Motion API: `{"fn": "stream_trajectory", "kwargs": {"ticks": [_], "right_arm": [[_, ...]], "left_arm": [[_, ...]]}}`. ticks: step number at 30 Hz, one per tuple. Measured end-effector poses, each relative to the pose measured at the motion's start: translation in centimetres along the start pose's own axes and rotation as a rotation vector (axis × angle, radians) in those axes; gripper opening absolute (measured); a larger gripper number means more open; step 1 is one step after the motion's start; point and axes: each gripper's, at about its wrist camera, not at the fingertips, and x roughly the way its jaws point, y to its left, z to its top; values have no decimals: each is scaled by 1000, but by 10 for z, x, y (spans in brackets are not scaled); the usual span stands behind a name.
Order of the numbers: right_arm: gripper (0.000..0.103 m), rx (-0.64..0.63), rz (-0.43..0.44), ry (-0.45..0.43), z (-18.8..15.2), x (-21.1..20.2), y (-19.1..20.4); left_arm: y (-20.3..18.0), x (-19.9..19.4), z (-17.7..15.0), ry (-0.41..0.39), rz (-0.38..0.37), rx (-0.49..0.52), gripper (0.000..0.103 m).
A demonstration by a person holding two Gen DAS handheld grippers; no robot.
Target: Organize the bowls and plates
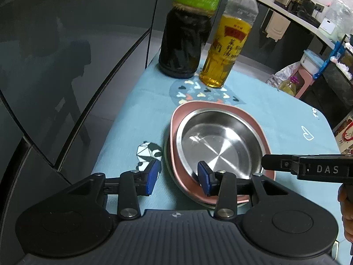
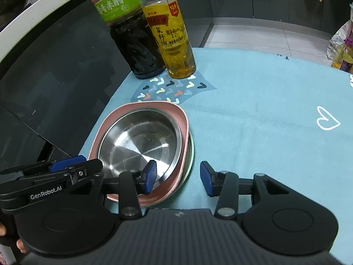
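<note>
Left wrist view, steel bowl: you see the steel bowl (image 1: pixel 220 141) nested inside the pink plate (image 1: pixel 176 119), shiny and with nothing in it.
Stack: under the pink plate a pale rim of another dish (image 1: pixel 169 165) peeks out at the near-left edge; you cannot tell whether it is a plate or a bowl.
Where it sits: the stack rests on the blue cloth (image 1: pixel 136 101) covering the table, near the cloth's left side, in front of the two bottles.
Left gripper: your left gripper (image 1: pixel 179 176) is spread wide; its right pad lies over the near rim of the bowl, its left pad is out over the cloth beside the stack, and nothing is pinched.
Right gripper: your right gripper (image 2: pixel 178 177) is likewise spread; its left pad (image 2: pixel 150 176) overlaps the near rim of the steel bowl (image 2: pixel 139 141), its right pad is above bare cloth, and it grips nothing.
Crossing: in the left wrist view the right tool's black finger reaches in from the right edge to the plate's rim.
Bottles: the dark vinegar bottle (image 1: pixel 187 33) and the yellow oil bottle (image 1: pixel 229 42) stand upright just beside each other behind the stack, on a patterned patch (image 1: pixel 198 92) of the cloth.
Surroundings: a dark glossy cabinet (image 1: pixel 66 55) stands left of the table; a counter with appliances (image 1: pixel 297 2) is far right.
</note>
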Motion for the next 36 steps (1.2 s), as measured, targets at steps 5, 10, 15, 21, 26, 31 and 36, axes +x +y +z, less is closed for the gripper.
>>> {"fn": "stream_trajectory", "kwargs": {"ticks": [5,10,15,21,26,31,36], "right_arm": [[35,9,19,21,-2,8,-2],[35,31,32,34,-1,15,-7],[35,36,37,39,0,21,-9],[35,42,45,50,2,26,-10],[35,28,44,53,3,28,-8],[36,5,41,46,2,29,-5],[37,-15,42,34,0,31,1]], "left_arm": [[3,4,-1,-1,-16,-20,42],[6,11,-1,18,-33,-44,44],[5,15,-1,32,-40,-44,44],[4,22,0,49,-51,-49,44],[3,24,-1,43,-49,-36,44],[0,24,-2,33,-46,-12,45],[-7,25,-4,22,-25,8,45]]}}
